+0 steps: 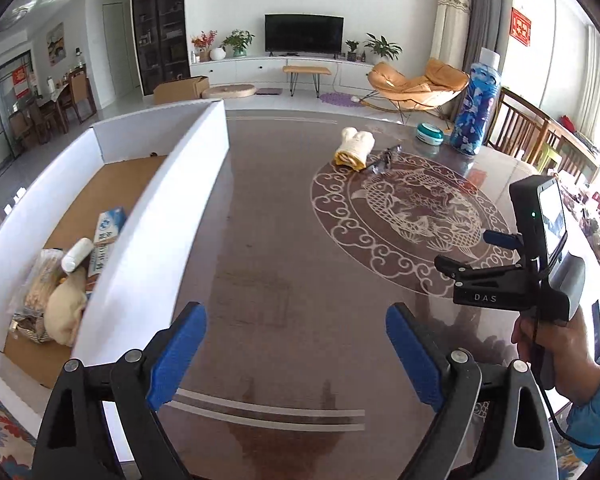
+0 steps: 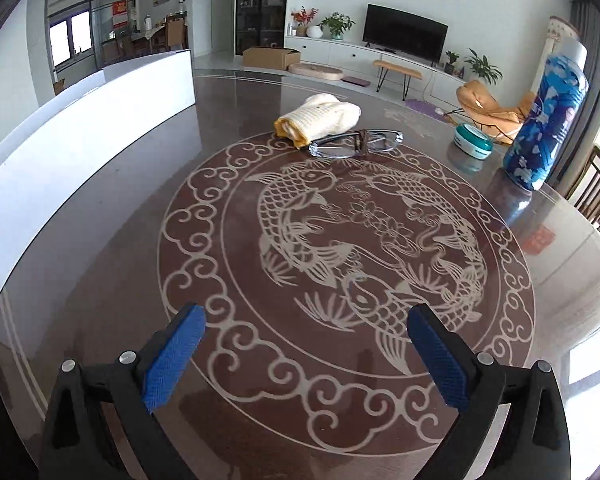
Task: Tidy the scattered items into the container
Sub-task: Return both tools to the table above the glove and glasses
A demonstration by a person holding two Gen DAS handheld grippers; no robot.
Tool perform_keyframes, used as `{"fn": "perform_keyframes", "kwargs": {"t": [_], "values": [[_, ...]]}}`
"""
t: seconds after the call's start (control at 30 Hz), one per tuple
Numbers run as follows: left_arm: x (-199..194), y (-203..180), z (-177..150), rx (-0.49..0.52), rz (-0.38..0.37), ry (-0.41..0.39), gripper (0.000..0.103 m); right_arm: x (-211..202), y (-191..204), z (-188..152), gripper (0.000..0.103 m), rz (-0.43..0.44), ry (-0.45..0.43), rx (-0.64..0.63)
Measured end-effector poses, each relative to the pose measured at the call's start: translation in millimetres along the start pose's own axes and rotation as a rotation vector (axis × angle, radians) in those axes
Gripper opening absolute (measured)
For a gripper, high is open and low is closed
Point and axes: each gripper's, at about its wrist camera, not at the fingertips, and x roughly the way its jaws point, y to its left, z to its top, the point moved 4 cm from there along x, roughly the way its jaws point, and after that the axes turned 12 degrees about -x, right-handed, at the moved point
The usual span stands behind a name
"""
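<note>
Both empty and spread wide: right gripper (image 2: 306, 354) nearer, glasses (image 2: 355, 143) and rolled glove (image 2: 320, 119) dead ahead at far side, long axes left-right; left gripper (image 1: 296, 354) beside box (image 1: 172, 184).

One glove (image 2: 320, 118), one pair of glasses (image 2: 356, 142), one box (image 1: 188, 168), one bottle (image 2: 548, 120).
</note>
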Motion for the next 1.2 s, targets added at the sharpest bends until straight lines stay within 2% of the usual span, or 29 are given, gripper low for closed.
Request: {"fn": "perform_keyframes", "kwargs": {"t": [0.1, 0.2, 0.33, 0.47, 0.8, 0.87, 1.2], "values": [[40, -33, -10, 0.021, 0.021, 0.045, 0.092, 7, -21, -17, 0.101, -0.016, 0.040, 0.040], [66, -47, -8, 0.007, 0.028, 0.056, 0.092, 9, -30, -24, 0.102, 0.000, 0.035, 0.074], [92, -50, 1, 0.014, 0.075, 0.057, 0.092, 14, -30, -25, 0.103, -0.007, 0.053, 0.097], [108, -44, 10, 0.004, 0.095, 0.055, 0.092, 10, -36, -29, 0.103, -0.068, 0.057, 0.142], [128, -35, 23, -0.036, 0.066, 0.053, 0.094, 9, -51, -34, 0.103, -0.037, 0.040, 0.251], [131, -32, 25, -0.042, 0.067, 0.058, 0.103, 8, -51, -34, 0.103, -0.039, 0.037, 0.252], [135, -28, 29, -0.040, 0.063, 0.063, 0.103, 9, -48, -33, 0.103, -0.056, 0.045, 0.238]]}}
